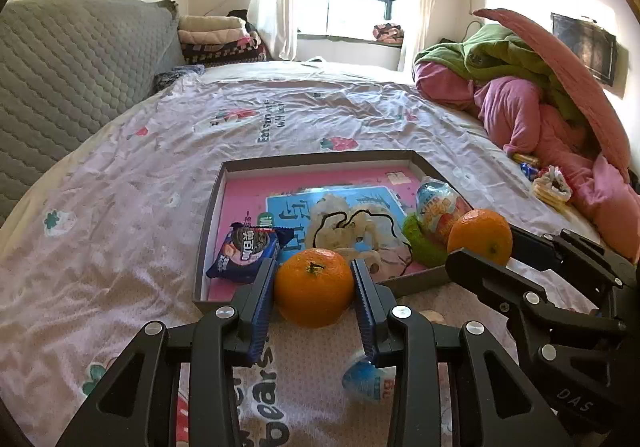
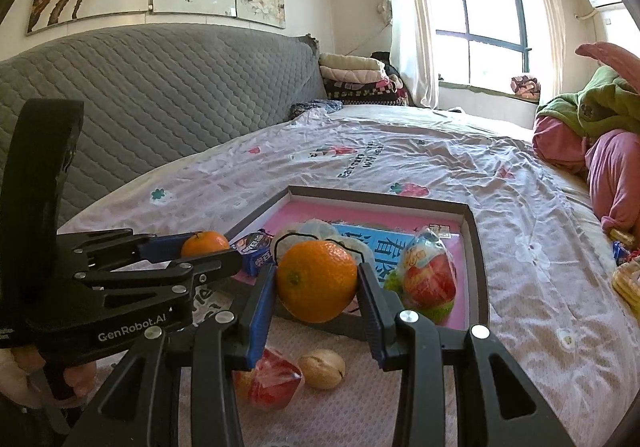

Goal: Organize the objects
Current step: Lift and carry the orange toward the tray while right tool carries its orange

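**A:** What does your left wrist camera show?

**Me:** My left gripper (image 1: pixel 314 279) is clamped on a mandarin (image 1: pixel 313 287), blue pads pressing both flanks, the green stem facing me. It hangs at the near wall of the shallow cardboard tray (image 1: pixel 316 158). Inside the tray lie a dark blue cookie packet (image 1: pixel 244 253), a pale drawstring pouch (image 1: pixel 352 227) and a foil-wrapped toy egg (image 1: pixel 438 207). A blue-and-white egg capsule (image 1: pixel 366 381) sits on the bedsheet (image 1: pixel 120 207) below my fingers.

**A:** The risk there?

**Me:** I judge the fruit is round and smooth, so it may roll off over the low wall once let go, or land on the cookie packet and tip away.

**A:** And the right wrist camera?

**Me:** My right gripper (image 2: pixel 317 283) clenches a second mandarin (image 2: pixel 316 281), also at the tray's near edge (image 2: pixel 380 197). My left gripper (image 2: pixel 208 253) shows at the left with its own fruit. A red-wrapped sweet (image 2: pixel 274 383) and a split nut (image 2: pixel 322 369) lie on the sheet beneath.

**A:** What worries you?

**Me:** The two claws are close; lowering together, their linkages could knock and jolt a mandarin loose. The tray also rests on soft bedding, so a bump could tilt it.
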`<act>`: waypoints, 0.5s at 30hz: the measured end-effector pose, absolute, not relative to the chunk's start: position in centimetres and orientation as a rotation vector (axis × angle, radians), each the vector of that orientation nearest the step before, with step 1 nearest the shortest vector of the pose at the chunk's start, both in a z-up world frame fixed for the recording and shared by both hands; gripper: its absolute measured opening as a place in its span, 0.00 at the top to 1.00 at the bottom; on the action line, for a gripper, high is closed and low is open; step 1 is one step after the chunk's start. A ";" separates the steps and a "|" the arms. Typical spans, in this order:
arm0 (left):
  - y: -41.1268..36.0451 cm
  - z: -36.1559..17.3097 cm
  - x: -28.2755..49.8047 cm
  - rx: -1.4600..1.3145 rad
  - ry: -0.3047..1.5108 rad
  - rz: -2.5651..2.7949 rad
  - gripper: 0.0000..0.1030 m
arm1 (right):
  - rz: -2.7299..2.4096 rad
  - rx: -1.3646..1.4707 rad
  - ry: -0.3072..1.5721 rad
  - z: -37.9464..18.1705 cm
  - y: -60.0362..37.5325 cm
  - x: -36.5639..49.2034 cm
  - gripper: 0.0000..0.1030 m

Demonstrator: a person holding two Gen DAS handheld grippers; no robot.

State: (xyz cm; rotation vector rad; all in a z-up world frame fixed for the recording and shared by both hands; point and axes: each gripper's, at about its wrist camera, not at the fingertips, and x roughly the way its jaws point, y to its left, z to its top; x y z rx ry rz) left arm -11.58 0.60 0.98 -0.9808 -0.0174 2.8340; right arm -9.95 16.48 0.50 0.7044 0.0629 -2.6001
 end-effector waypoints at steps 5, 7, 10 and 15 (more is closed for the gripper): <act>0.7 1.1 -12.0 -0.976 -0.014 2.830 0.63 | -2.600 0.709 0.064 0.4 16.6 -10.6 0.61; 0.7 1.0 -12.1 -0.977 -0.011 2.829 0.63 | -2.599 0.712 0.060 0.4 16.6 -10.8 0.61; 0.7 1.0 -12.3 -0.981 -0.010 2.829 0.63 | -2.602 0.711 0.059 0.4 16.8 -11.0 0.61; 0.7 0.7 -13.0 -0.991 -0.016 2.827 0.63 | -2.610 0.707 0.054 0.6 17.0 -11.5 0.61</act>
